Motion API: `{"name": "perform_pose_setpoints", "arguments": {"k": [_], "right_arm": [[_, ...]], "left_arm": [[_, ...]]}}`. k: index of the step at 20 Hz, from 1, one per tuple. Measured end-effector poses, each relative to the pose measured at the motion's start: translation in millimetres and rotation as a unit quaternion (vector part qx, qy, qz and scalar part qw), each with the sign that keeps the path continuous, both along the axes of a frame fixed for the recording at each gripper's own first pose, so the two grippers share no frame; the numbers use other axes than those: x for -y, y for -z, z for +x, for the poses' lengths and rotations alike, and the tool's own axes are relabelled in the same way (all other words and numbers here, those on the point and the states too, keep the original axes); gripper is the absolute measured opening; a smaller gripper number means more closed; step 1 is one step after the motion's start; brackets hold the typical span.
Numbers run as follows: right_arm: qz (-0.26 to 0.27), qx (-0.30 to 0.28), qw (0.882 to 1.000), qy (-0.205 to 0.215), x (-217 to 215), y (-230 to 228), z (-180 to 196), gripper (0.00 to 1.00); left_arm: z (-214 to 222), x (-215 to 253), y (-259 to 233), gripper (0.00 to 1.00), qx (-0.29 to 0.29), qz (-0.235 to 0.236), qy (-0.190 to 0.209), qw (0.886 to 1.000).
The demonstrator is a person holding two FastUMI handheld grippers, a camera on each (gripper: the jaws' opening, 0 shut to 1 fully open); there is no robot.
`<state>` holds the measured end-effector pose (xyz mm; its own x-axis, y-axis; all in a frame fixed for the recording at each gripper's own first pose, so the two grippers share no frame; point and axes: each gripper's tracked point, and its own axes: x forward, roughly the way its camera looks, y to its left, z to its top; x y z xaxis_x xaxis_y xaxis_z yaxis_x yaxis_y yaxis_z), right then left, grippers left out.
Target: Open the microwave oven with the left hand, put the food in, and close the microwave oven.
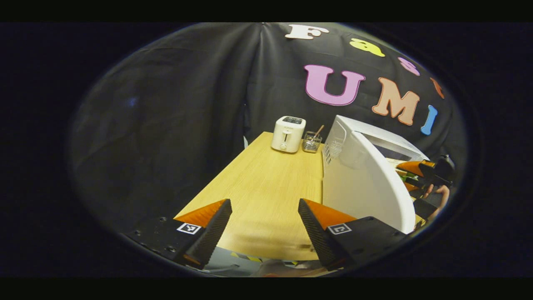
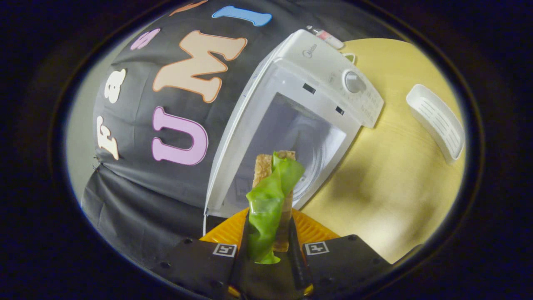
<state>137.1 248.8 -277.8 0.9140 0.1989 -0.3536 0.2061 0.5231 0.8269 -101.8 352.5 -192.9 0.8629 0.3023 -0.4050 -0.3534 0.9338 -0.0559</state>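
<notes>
The white microwave [image 1: 354,141] stands on the wooden table with its door [image 1: 366,187] swung open toward me. My left gripper [image 1: 265,216] is open over the table, just left of the door, holding nothing. In the right gripper view the microwave [image 2: 316,83] shows its open cavity [image 2: 291,141] straight ahead. My right gripper [image 2: 268,233] is shut on the food [image 2: 270,196], a slice of toast with a green lettuce leaf, held just in front of the cavity. The right gripper [image 1: 424,173] and the hand holding it also appear beyond the door in the left gripper view.
A white toaster [image 1: 288,133] and a small glass holder [image 1: 311,141] stand at the far end of the table [image 1: 266,183]. A white tray [image 2: 437,121] lies on the table right of the microwave.
</notes>
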Motion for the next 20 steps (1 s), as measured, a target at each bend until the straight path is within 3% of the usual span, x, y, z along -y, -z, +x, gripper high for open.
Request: {"name": "perform_pose_setpoints", "arguments": {"k": [4, 5, 8, 9, 12, 15, 16, 20], "right_arm": [[-0.030, 0.003, 0.999, 0.016, -2.3, 16.1, 39.6, 0.45], [-0.036, 0.005, 0.999, 0.019, -2.6, 18.0, 48.0, 0.45], [-0.052, 0.006, 0.998, 0.030, 0.9, 25.6, 68.8, 0.45], [-0.057, 0.007, 0.998, 0.034, 3.4, 27.3, 73.7, 0.37], [-0.076, 0.005, 0.996, 0.049, 9.8, 35.2, 86.2, 0.37], [-0.080, 0.005, 0.995, 0.062, 14.3, 40.1, 98.3, 0.37], [-0.082, -0.001, 0.994, 0.067, 15.8, 43.9, 103.2, 0.37], [-0.100, -0.010, 0.992, 0.082, 18.4, 52.4, 115.4, 0.37]], "left_arm": [[0.4, -10.9, 3.6, 0.90, -0.005, -0.004, -0.010, 1.000], [0.0, -11.9, 5.6, 0.94, -0.008, -0.008, -0.012, 1.000], [-3.7, -11.3, 12.3, 0.95, -0.020, -0.019, -0.016, 0.999], [-4.3, -9.7, 12.8, 0.94, -0.022, -0.021, -0.015, 0.999], [-4.5, -2.9, 13.5, 0.94, -0.025, -0.033, -0.018, 0.999], [-5.9, -8.9, 6.7, 0.88, -0.022, -0.012, -0.026, 0.999], [-5.9, -7.9, 6.8, 0.92, -0.023, -0.009, -0.026, 0.999], [-7.5, -7.6, 12.7, 0.92, -0.034, -0.029, -0.029, 0.999]]}}
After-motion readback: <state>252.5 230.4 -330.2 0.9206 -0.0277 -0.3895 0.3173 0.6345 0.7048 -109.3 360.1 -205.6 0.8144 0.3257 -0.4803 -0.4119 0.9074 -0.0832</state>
